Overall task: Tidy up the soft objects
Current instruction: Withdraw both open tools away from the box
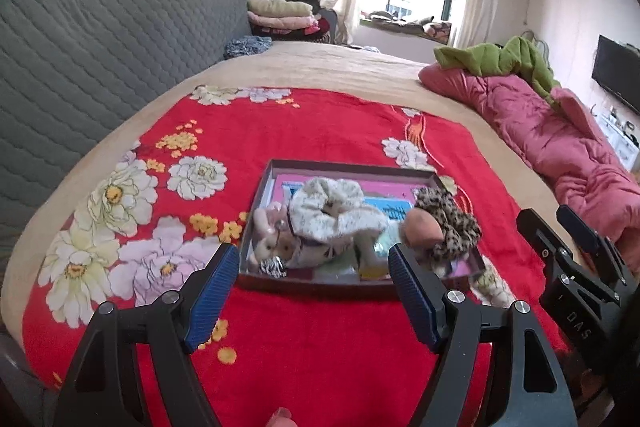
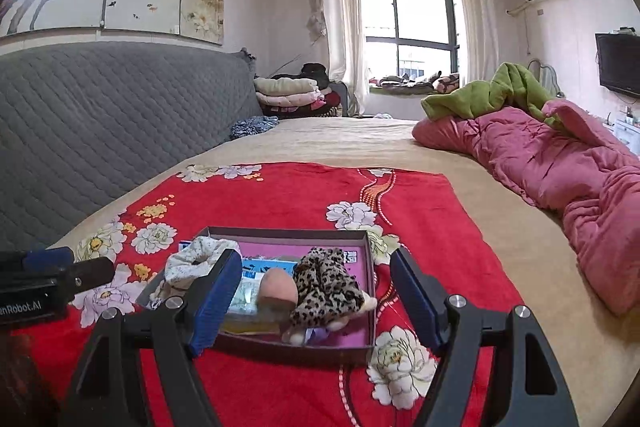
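A shallow brown box with a pink floor lies on a red flowered blanket. In it lie a cream scrunchie, a leopard-print scrunchie, a peach makeup sponge and a small plush toy. My left gripper is open and empty just before the box's near edge. My right gripper is open and empty over the box's near edge; it also shows in the left wrist view.
The blanket lies on a beige bed. A grey quilted headboard runs along the left. A pink quilt with a green blanket lies on the right. Folded bedding is stacked at the back.
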Available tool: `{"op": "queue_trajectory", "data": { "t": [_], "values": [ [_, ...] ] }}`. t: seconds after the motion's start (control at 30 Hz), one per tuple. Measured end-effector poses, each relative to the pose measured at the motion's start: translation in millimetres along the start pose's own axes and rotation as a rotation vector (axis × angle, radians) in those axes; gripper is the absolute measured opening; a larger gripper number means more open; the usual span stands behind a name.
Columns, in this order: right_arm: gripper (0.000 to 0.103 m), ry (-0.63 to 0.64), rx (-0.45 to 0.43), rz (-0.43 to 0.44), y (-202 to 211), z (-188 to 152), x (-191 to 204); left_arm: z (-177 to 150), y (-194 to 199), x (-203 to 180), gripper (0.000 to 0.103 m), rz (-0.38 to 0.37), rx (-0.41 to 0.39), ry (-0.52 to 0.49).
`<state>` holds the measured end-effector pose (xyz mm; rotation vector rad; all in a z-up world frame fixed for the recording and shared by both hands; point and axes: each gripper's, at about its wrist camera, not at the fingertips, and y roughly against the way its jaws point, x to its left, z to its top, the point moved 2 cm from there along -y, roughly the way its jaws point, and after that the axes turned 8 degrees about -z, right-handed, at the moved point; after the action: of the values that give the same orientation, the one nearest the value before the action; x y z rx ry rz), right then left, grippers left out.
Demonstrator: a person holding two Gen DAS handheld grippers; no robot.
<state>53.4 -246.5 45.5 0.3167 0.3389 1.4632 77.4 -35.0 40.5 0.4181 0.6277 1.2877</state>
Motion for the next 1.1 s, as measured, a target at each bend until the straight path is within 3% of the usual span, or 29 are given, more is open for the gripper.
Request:
{"op": "queue_trajectory", "data": {
  "t": [0.23, 0.4, 1.1],
  "values": [
    [0.076, -0.009, 0.014, -0.009, 22.8, -4.3, 5.1, -13.5, 15.2, -7.5, 0.078, -0.023, 0.018, -0.025],
    [0.076, 0.010, 0.037, -0.031, 33.3, -9.4, 14.1, -14.3, 27.0, -8.1, 0.078, 0.012, 0.006, -0.064],
    [0.076, 0.030, 0.103, -0.025, 68.5, -18.4, 40.1, -38.9, 46.3, 5.1, 0.078, 0.028, 0.058, -0.022]
  ]
}}
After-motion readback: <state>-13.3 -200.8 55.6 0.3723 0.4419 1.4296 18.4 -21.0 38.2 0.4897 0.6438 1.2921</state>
